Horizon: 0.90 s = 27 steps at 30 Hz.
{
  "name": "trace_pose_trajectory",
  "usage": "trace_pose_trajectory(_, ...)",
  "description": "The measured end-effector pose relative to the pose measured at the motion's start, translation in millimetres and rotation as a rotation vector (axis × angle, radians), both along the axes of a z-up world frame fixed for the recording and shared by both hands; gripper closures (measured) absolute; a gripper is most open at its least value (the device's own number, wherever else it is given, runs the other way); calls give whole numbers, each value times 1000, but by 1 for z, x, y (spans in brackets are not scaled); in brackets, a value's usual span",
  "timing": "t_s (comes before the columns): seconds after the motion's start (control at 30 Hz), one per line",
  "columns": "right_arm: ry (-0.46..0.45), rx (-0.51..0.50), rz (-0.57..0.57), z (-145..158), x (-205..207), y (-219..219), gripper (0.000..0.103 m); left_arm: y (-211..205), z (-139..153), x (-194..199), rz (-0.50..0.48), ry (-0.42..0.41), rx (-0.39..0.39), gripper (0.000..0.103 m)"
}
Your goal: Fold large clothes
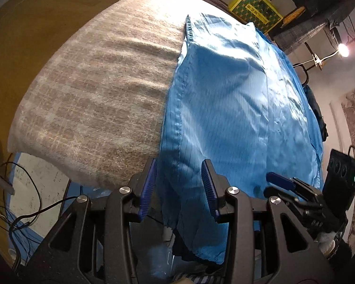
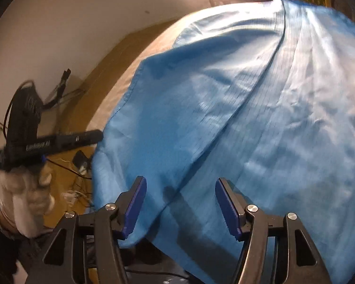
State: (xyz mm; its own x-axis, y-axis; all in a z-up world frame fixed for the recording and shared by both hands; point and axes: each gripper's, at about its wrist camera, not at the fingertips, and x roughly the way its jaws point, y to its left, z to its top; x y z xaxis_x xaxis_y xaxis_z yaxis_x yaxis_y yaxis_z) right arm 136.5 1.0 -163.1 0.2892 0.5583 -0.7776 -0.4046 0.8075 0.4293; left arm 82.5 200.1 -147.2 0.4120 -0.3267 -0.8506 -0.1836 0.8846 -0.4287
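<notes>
A large light-blue garment (image 1: 236, 108) with thin dark stripes lies spread over the right part of a beige blanket-covered table (image 1: 101, 99), and its near end hangs over the table's front edge. My left gripper (image 1: 179, 189) is open, with the hanging blue cloth between its blue pads. In the right wrist view the garment (image 2: 248, 108) fills most of the frame. My right gripper (image 2: 181, 207) is open, with the cloth's near edge lying between its fingers. The right gripper also shows at the lower right of the left wrist view (image 1: 295, 189).
Cables (image 1: 19, 203) lie on the floor at lower left. A yellow box (image 1: 255, 4) and hanging clothes (image 1: 319, 16) stand beyond the table's far side. A gloved hand holds the left gripper (image 2: 47, 142) at the left of the right wrist view. A wooden wall panel (image 1: 35, 35) borders the table's left side.
</notes>
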Motion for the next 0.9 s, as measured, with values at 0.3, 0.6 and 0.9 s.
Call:
trace_pose_trajectory(0.3, -142, -100, 8, 28, 7, -5, 103, -7, 20, -1, -31, -58, 20, 64)
trace_pose_trajectory(0.6, -43, -106, 50, 5, -1, -9, 103, -42, -9, 0, -146, 27, 101, 64)
trace_pose_trajectory(0.9, -43, -92, 63, -1, -3, -7, 103, -37, -11, 8, -121, 11, 182, 100)
